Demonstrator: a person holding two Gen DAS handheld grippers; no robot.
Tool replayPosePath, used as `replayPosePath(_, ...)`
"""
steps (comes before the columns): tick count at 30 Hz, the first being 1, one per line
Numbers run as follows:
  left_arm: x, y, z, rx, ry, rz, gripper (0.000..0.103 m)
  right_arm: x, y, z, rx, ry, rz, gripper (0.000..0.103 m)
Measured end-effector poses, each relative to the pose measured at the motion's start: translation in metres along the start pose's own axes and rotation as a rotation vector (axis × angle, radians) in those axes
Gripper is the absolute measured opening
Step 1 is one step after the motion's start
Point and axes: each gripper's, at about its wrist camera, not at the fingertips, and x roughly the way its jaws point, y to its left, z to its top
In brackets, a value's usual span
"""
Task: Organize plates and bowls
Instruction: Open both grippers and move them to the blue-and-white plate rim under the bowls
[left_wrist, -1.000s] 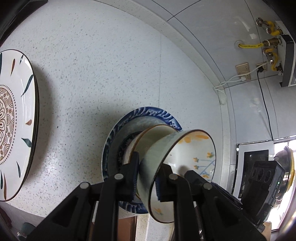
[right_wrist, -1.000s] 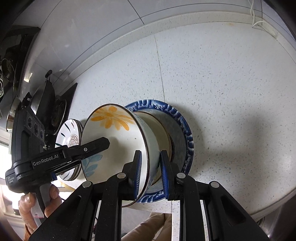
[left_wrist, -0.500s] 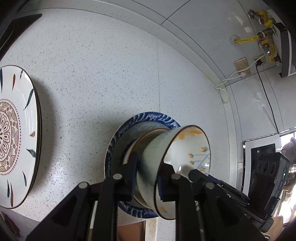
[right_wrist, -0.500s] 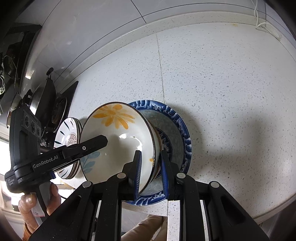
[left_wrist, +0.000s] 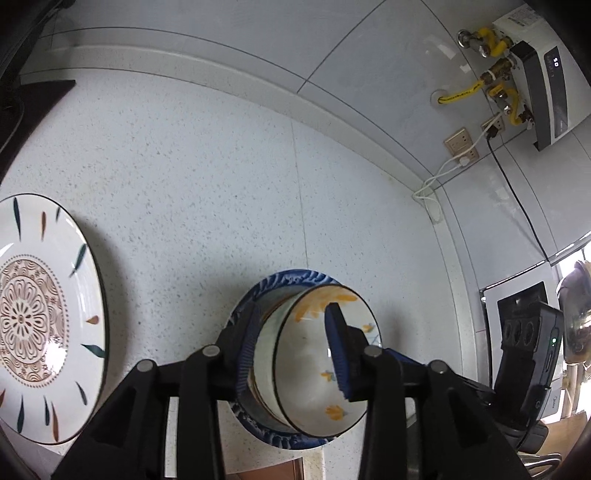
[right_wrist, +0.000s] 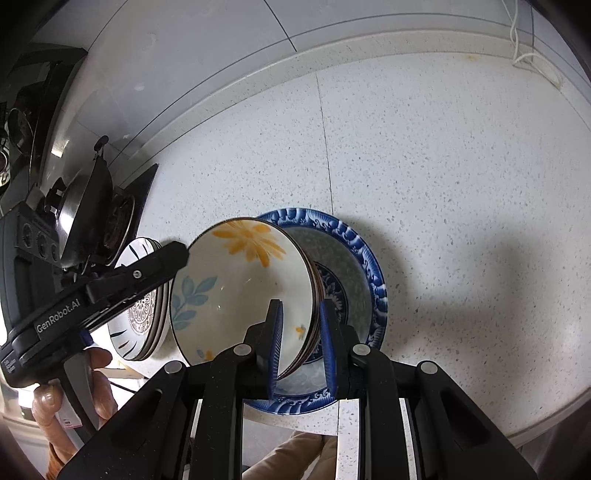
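A white bowl with orange flowers (left_wrist: 317, 365) (right_wrist: 240, 291) rests nested in other bowls on a blue-rimmed plate (left_wrist: 291, 278) (right_wrist: 365, 266) near the counter's front edge. My left gripper (left_wrist: 291, 354) is open, its fingers spread wide on either side of the bowl's wall. My right gripper (right_wrist: 301, 343) is open, its fingers astride the opposite rim with a gap on each side. A stack of white plates with a brown mandala pattern (left_wrist: 40, 317) (right_wrist: 142, 314) sits to the left.
The speckled white counter (left_wrist: 221, 177) runs back to a tiled wall. A stove with a pan (right_wrist: 85, 192) stands at the far left. A wall socket with a white cable (left_wrist: 458, 142) and a water heater (left_wrist: 543, 74) are at the right.
The bowl has been lowered into the stack on the blue plate. Both grippers, shut on its rim before, have opened and let go of it.
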Motion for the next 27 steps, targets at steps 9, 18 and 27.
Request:
replayPosePath(9,-0.037,0.024,-0.013,0.003,-0.062,0.083,0.036,-0.039,0.001,-0.006,-0.062,-0.117,-0.082,0.046)
replayPosePath(18,-0.029,0.052,-0.048,-0.052,0.004,0.086,0.036,-0.041,-0.011,-0.013,-0.114,-0.101,-0.128,0.050)
replayPosePath(27,-0.009,0.061,-0.063,-0.082,0.057,0.063,0.036,-0.015,-0.025,-0.026,-0.092,-0.023,-0.117,0.050)
